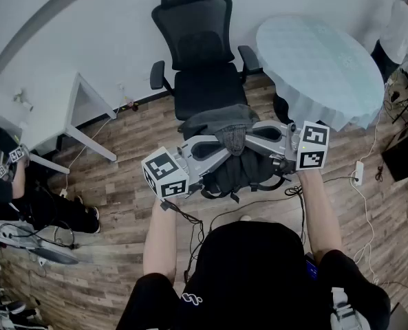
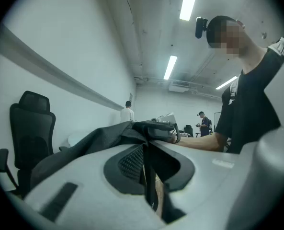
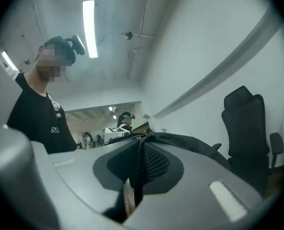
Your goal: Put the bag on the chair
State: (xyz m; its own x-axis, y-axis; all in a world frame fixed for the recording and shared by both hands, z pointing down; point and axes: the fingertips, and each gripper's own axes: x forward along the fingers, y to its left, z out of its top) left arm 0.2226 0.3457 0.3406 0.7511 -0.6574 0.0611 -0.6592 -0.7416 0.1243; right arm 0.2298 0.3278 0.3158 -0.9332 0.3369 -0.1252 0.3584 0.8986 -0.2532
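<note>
A dark grey backpack [image 1: 232, 167] hangs in the air just in front of the seat of a black mesh office chair [image 1: 200, 81]. Both grippers meet at its top. My left gripper [image 1: 219, 144] is shut on a thin strap of the bag [image 2: 98, 140], which runs down between its jaws [image 2: 149, 176]. From the other side my right gripper [image 1: 250, 136] is shut on the bag's fabric [image 3: 180, 140], pinched between its jaws [image 3: 136, 174]. The chair [image 2: 31, 133] stands at the left of the left gripper view and, as a chair [image 3: 244, 123], at the right of the right gripper view.
A round table with a pale cloth [image 1: 320, 67] stands right of the chair. A white desk [image 1: 45, 108] is at the left, with a seated person [image 1: 25, 198] beside it. Cables and a power strip [image 1: 358, 174] lie on the wood floor. Another person [image 1: 400, 29] stands far right.
</note>
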